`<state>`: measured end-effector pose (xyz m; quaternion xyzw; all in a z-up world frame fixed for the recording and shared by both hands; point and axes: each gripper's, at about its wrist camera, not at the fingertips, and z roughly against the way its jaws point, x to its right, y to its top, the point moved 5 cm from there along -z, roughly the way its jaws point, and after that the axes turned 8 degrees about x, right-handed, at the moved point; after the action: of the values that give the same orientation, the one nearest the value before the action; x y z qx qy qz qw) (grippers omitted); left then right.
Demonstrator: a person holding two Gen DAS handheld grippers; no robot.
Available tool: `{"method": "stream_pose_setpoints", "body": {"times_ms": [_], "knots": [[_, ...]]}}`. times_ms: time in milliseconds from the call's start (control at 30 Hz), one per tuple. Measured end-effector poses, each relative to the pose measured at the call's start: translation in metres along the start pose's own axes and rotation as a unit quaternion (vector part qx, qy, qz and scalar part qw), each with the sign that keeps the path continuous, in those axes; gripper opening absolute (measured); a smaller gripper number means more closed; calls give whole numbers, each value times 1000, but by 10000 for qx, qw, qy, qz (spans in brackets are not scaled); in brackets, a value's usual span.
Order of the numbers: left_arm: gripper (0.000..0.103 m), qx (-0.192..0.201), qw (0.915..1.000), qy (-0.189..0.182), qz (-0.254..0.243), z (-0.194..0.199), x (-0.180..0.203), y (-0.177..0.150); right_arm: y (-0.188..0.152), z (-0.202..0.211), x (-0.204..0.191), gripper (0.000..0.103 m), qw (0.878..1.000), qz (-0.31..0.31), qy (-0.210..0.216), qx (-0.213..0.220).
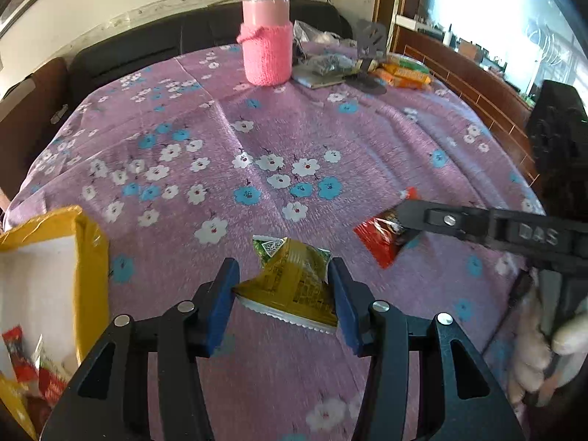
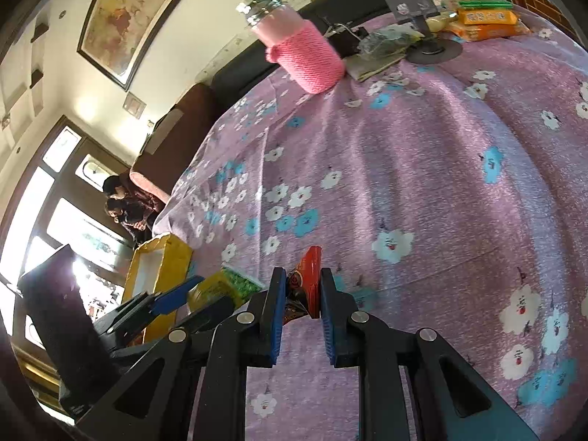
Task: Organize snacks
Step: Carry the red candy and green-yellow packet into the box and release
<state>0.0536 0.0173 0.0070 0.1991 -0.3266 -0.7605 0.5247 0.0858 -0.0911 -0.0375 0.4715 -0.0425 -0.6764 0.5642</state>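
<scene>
Floral purple cloth (image 1: 294, 139) spread over counter. Yellow-green snack packet (image 1: 294, 279) pinched between left gripper (image 1: 284, 296) jaws, beside yellow box (image 1: 88, 257). Red snack packet (image 2: 307, 283) clamped in narrow right gripper (image 2: 302, 316) jaws.

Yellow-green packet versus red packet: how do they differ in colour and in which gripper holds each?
The yellow-green packet sits between the left gripper pads; the red packet is pinched edge-on by the right gripper. The left jaws stand wider apart. Both are small sealed snack packets, gripped.
</scene>
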Motion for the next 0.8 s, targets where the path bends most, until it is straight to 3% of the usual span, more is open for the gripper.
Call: {"method": "stream_pose_setpoints", "body": {"times_ms": [233, 367, 633, 800], "knots": [[48, 408, 9979, -87, 495, 53, -16, -14, -3, 2, -16, 18, 9996, 174, 215, 48], [48, 676, 9925, -28, 1017, 94, -41, -32, -6, 3, -23, 18, 9992, 223, 314, 58], [49, 1148, 9698, 490, 2096, 168, -113, -84, -29, -7, -44, 18, 9977, 255, 595, -210], [49, 1281, 9602, 796, 2351, 185, -146, -105, -51, -3, -83, 18, 9945, 611, 773, -356]]}}
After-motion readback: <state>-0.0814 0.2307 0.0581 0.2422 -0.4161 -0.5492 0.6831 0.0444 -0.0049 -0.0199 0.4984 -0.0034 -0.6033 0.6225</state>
